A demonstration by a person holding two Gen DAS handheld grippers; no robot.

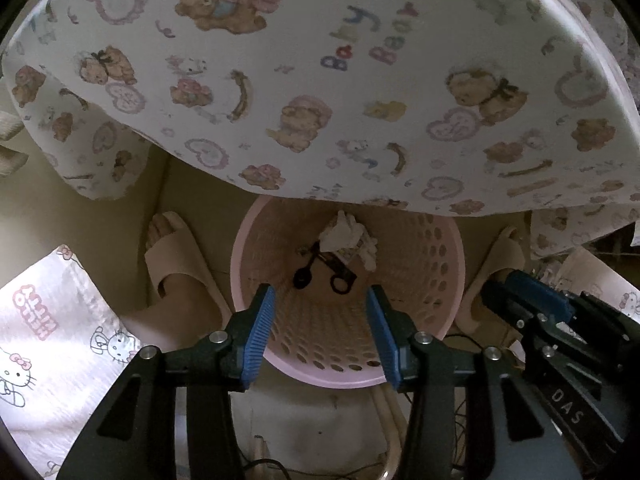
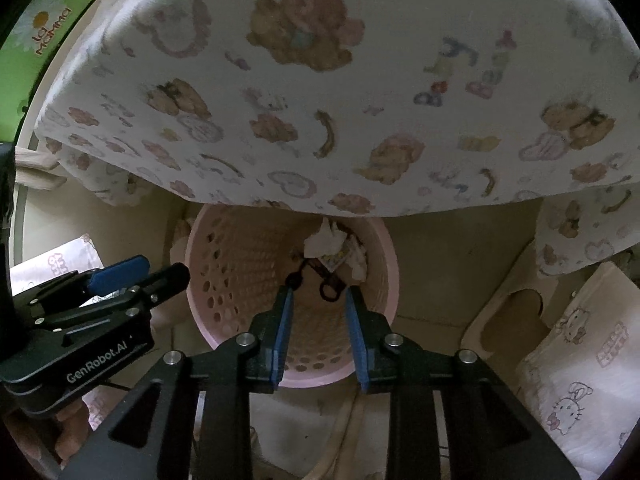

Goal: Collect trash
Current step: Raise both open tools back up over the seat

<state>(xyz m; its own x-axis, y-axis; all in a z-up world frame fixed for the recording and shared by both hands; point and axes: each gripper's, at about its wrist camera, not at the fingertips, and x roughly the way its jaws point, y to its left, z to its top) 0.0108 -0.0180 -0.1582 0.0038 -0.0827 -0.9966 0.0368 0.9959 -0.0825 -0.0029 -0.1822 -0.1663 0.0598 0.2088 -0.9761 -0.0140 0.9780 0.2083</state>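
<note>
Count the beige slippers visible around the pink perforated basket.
2: one beige slipper on a foot left of the pink perforated basket, another beige slipper on its right, partly behind the right gripper.

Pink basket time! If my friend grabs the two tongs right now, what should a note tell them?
Left tongs: open, nothing between the pads, pointing down over the pink basket.
Right tongs: open, also empty, over the same basket.
In the basket: crumpled white tissue, a small printed wrapper and a black looped thing, lying at the bottom.
Done: that trash is in the basket.
Left: check for more trash; the bear-print cloth hides much of the view, so I cannot tell what remains.
</note>
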